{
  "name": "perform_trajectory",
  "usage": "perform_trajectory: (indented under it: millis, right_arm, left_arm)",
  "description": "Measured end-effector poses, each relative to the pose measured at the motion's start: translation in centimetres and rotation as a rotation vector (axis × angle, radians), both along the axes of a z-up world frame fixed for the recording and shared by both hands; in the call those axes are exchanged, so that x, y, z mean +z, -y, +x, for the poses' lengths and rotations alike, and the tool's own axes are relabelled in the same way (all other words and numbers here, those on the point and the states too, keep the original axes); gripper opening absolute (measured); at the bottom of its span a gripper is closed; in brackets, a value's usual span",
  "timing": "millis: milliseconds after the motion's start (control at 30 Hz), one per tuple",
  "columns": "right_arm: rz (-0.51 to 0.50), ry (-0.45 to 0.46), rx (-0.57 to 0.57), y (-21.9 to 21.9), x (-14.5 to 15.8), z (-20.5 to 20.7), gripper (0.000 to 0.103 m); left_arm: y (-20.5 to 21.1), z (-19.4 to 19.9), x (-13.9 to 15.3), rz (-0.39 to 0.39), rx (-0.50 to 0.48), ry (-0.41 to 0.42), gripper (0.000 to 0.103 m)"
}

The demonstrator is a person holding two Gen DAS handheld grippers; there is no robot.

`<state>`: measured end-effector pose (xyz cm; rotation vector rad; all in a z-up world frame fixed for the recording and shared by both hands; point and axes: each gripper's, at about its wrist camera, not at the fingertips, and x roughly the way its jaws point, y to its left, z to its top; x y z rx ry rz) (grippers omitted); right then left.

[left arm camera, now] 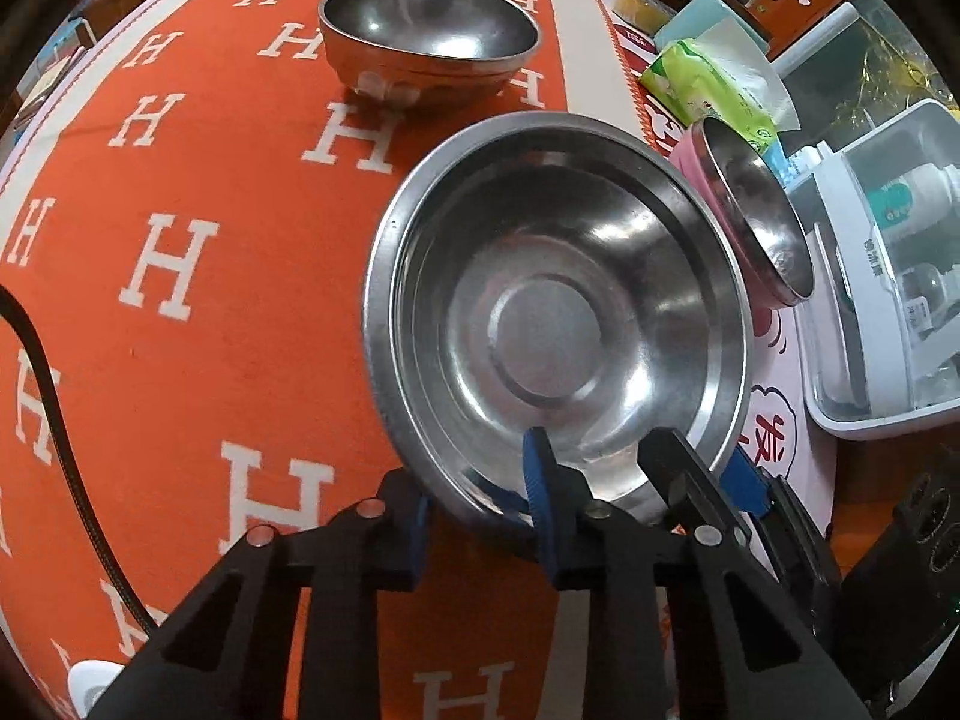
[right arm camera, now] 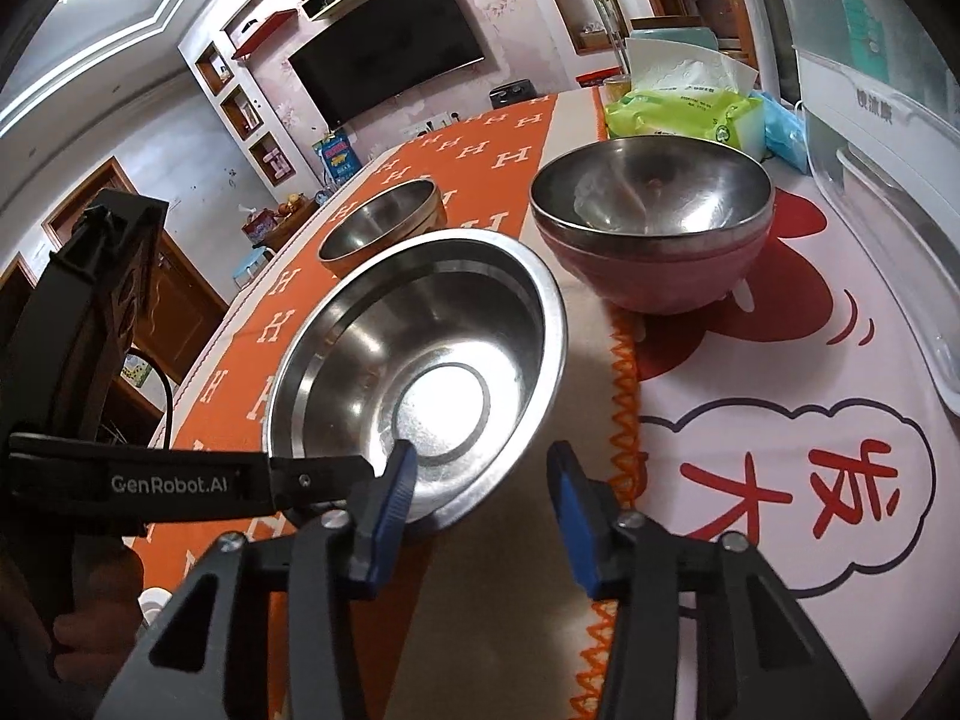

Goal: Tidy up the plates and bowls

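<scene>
A wide steel dish lies on the orange cloth where it meets the pale mat. My left gripper is shut on the dish's near rim, one blue pad inside and one outside. Its black finger reaches the rim from the left in the right wrist view. My right gripper straddles the same rim further right. Its left pad is inside the dish, its right pad stands clear outside, so it is open. A steel bowl sits beyond. A pink bowl with a steel inside stands to the right.
A green tissue pack lies behind the pink bowl. A white plastic appliance fills the right side. A black cable runs over the cloth at the left. A person's hand holds the left gripper.
</scene>
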<state>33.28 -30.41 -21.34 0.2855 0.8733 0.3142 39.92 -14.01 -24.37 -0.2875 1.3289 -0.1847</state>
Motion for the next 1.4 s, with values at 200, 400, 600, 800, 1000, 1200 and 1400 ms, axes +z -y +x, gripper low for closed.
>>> perform_trajectory:
  millis: [200,400,600,800,1000,1200,1400]
  right_arm:
    - [-0.004,-0.003,-0.003,0.1,0.1,-0.1,0.031]
    - [-0.032,-0.022,-0.004,0.0,0.5,-0.5,0.029]
    - [-0.045,-0.010,-0.019,0.3,1.8,-1.5,0.029]
    - [-0.054,0.028,-0.036,0.6,3.5,-2.9,0.028]
    - [-0.047,0.054,-0.051,0.9,4.9,-4.7,0.028]
    - [-0.033,0.065,-0.065,1.0,5.8,-6.6,0.027]
    - [-0.026,0.077,-0.058,1.6,6.6,-8.1,0.026]
  left_arm:
    - [0.1,-0.4,0.1,-0.004,-0.007,-0.002,0.025]
    - [0.1,-1.2,0.5,-0.010,-0.007,-0.011,0.024]
    - [0.1,-2.6,1.7,-0.027,-0.011,0.000,0.025]
    - [0.2,-3.9,3.6,-0.026,-0.028,0.040,0.025]
    - [-0.1,-5.4,5.1,-0.026,-0.052,0.067,0.025]
    - [-0.3,-7.2,6.3,-0.021,-0.078,0.089,0.025]
    - [0.0,-9.2,7.6,-0.008,-0.091,0.110,0.025]
